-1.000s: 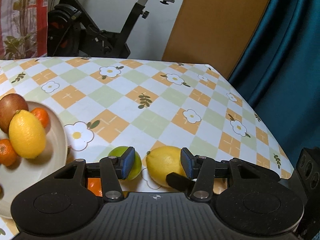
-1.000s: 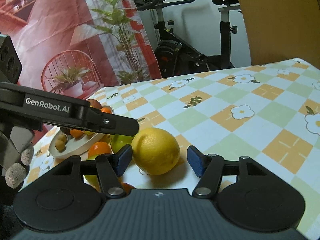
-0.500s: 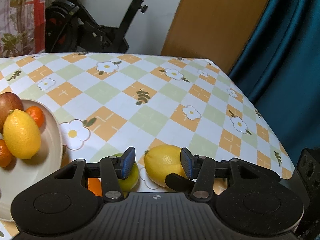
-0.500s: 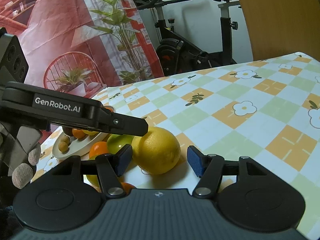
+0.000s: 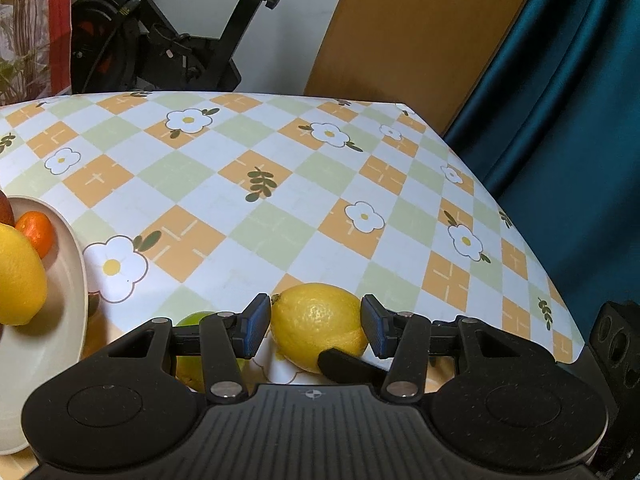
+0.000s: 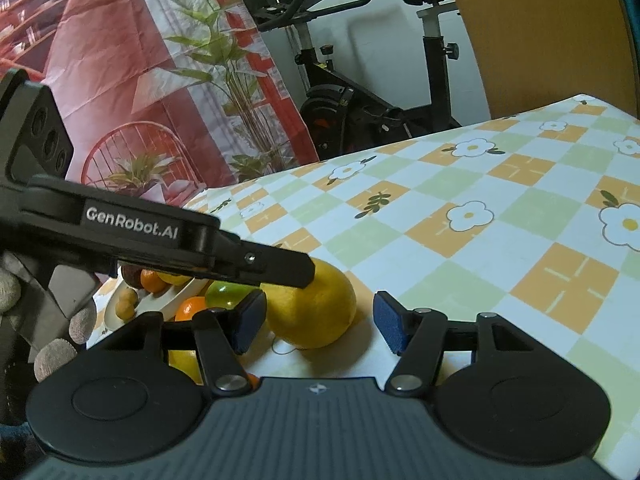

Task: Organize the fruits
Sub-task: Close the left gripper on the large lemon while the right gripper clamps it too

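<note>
A yellow lemon (image 5: 316,320) lies on the checked tablecloth and fills the gap between the blue pads of my left gripper (image 5: 316,328). Its jaws stand apart, and no squeeze shows. My right gripper (image 6: 320,326) is open around the same lemon (image 6: 316,308): the left pad touches it, the right pad stands clear. The left gripper's finger (image 6: 280,266) reaches over the lemon's top. A green lime (image 5: 194,318) sits just left of the lemon. The cream plate (image 5: 76,292) at the left holds another lemon (image 5: 16,276) and a small orange (image 5: 38,228).
In the right wrist view a loose orange (image 6: 192,308) and the lime (image 6: 228,294) lie beside the plate (image 6: 160,300). A gloved hand (image 6: 52,352) holds the left gripper. An exercise bike (image 5: 160,40) stands behind the table. The table's right edge meets a teal curtain (image 5: 560,120).
In the left wrist view the lemon has drawn nearer and now fills the gap between the pads, and the plate has slid leftward. The left finger reaches farther over the lemon.
</note>
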Demonstrator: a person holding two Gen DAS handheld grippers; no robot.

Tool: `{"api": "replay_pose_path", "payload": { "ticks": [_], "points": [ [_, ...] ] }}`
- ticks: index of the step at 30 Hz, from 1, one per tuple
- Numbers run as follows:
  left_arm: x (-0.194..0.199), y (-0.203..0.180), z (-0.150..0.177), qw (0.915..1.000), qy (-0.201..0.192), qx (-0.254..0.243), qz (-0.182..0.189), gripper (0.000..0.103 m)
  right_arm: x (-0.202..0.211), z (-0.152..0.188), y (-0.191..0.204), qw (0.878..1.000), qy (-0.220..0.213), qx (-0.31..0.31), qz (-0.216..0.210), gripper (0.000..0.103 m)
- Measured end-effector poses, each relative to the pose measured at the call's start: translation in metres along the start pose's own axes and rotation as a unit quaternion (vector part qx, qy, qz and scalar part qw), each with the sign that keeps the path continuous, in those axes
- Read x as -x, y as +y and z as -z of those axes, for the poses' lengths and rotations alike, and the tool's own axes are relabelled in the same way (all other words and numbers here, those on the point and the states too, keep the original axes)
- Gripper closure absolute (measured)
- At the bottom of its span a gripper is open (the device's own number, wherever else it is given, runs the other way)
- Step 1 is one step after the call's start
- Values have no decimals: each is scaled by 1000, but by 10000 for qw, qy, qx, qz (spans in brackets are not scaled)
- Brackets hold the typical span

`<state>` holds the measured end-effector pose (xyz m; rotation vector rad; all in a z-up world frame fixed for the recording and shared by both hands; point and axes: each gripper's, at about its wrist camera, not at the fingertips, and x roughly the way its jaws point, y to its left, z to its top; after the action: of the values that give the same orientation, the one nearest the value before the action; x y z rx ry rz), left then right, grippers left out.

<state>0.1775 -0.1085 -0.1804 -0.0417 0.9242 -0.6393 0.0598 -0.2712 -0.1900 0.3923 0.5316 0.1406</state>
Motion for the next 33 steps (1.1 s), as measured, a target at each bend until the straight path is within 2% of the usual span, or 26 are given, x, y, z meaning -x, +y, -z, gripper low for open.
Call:
{"api": "replay_pose_path", "payload": {
  "ticks": [18,24,33],
  "points": [
    [-5,-13,1,9997,-91,-234,-78,52,-17,-3,7,9994,264,198,49,41],
    [-5,-9,2,10000,-7,57,-35,51,-17,-3,6,9995,263,152,54,42],
    [-9,-9,3,9998,83,169,-32,46,-18,-4,1,9996,255,78,25,42]
  ]
}}
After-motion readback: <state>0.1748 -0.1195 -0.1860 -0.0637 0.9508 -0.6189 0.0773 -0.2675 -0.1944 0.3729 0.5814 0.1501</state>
